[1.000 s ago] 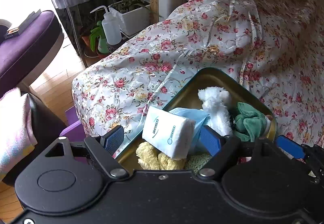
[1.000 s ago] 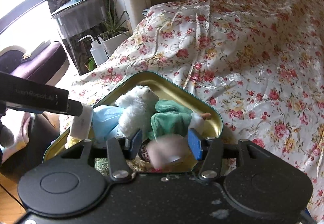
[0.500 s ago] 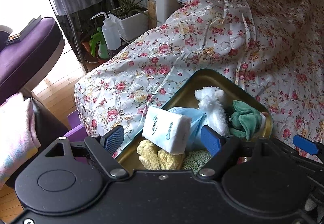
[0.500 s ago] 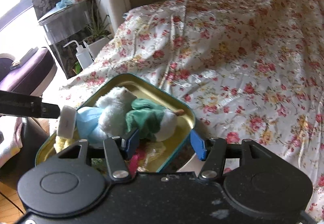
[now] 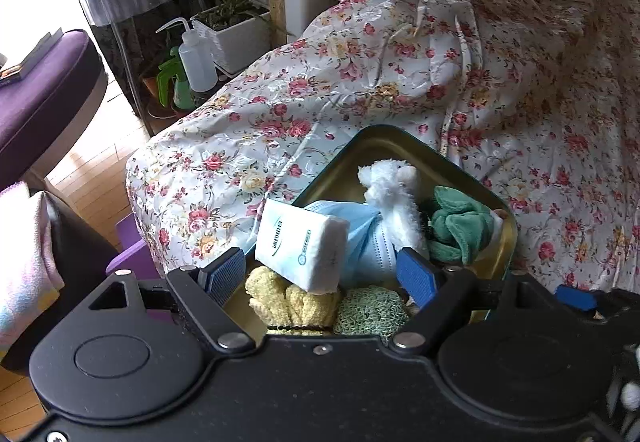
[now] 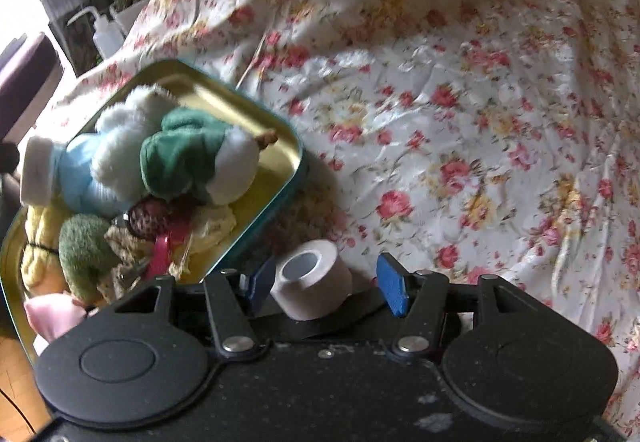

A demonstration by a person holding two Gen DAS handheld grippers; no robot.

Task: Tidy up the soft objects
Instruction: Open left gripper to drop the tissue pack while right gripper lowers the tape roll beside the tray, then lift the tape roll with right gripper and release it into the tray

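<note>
The roll of tape sits between the fingers of my right gripper, outside the tin, just beside its near corner, low over the flowery cloth. The blue pad on one side looks close to the roll, the other pad stands off it with a gap — so my right gripper is open and not squeezing. Its fingers have just spread a little. I cannot tell if the roll rests on the cloth or on the black part under my gripper.

The tin is already stuffed. I see a white fluffy toy, a green and white plush, a blue face mask, yellow fuzzy things and a green scrubby ball.

My left gripper hangs over the near end of the tin with its fingers wide apart. A white pack of tissues shows between them, but the pads do not press it.

I think the tape still has to go in the tin. To do that well, I should line both pads up on the round sides of the roll and close slowly — it is soft and could squash or pop out. Then lift it over the rim and set it on a low spot, not on the tall toys.
</note>
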